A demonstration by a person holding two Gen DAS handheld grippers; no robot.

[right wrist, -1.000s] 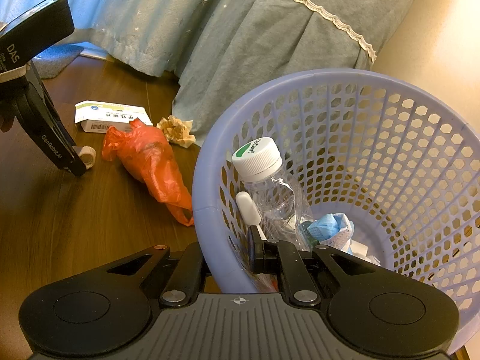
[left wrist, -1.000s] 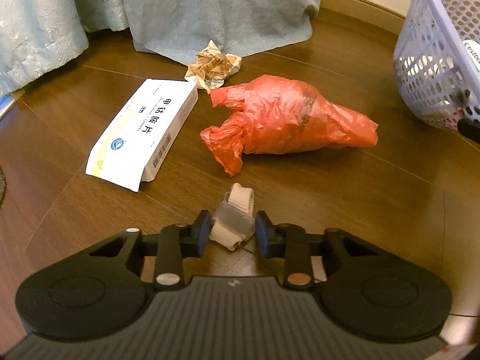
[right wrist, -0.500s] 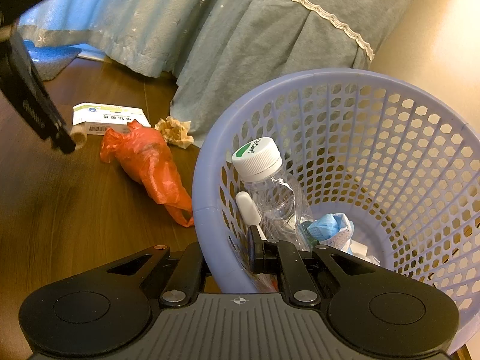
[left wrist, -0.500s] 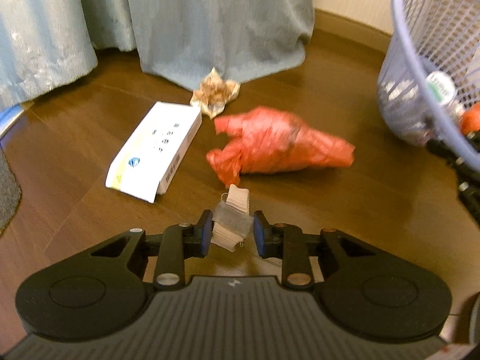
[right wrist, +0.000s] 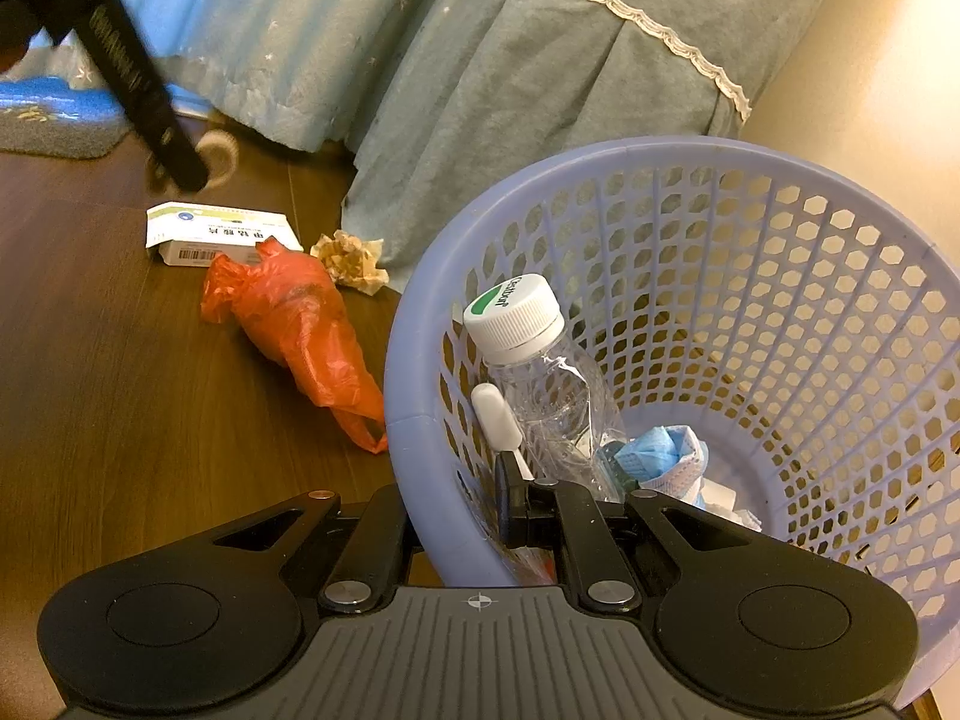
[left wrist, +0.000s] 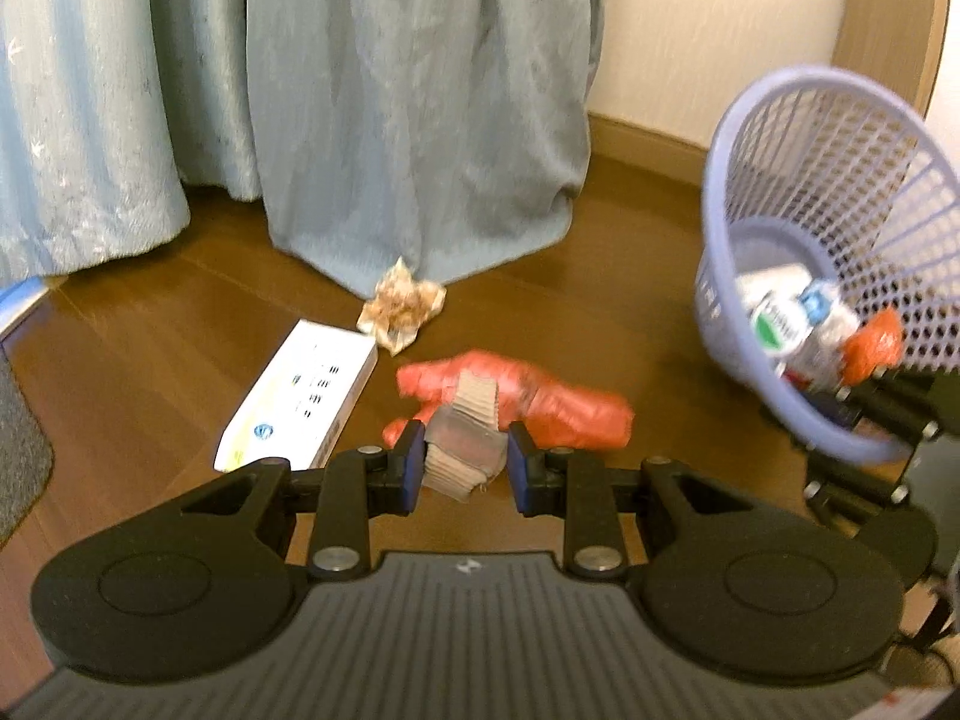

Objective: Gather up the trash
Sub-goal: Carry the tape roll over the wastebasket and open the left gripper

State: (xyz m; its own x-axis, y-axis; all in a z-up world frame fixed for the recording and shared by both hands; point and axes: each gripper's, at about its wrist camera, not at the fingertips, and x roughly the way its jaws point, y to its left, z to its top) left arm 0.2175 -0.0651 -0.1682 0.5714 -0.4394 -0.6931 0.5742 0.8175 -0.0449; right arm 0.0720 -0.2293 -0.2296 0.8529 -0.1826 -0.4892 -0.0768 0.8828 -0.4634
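Trash pickup on a wooden floor point(left wrist: 630, 276): the left gripper point(left wrist: 463, 465) is clamped on a small beige roll of tape point(left wrist: 465, 444), held off the floor with one pad point(left wrist: 414, 468) pressing each side. Seen from the right wrist view, that gripper point(right wrist: 180, 171) hangs above the floor near the curtain, the roll point(right wrist: 219, 150) blurred at its tip. The right gripper point(right wrist: 474, 510) grips the near rim of a lavender plastic basket point(right wrist: 780, 192), its jaws pinched on the wall, one finger point(right wrist: 510, 498) inside and the other outside. The basket sits tilted toward the left gripper, at the right of the floor near the wall. Inside lie a clear bottle with a white cap point(right wrist: 528, 360), a crumpled blue face mask point(right wrist: 660, 456) and a white tube-like piece point(right wrist: 495, 414). Loose on the floor, well apart from the basket's mouth, are a red plastic bag point(left wrist: 528, 402), a white medicine box point(left wrist: 300, 402) just beside it, and a crumpled brown paper point(left wrist: 402, 306) touching the hem of a blue-grey curtain point(left wrist: 420, 108).
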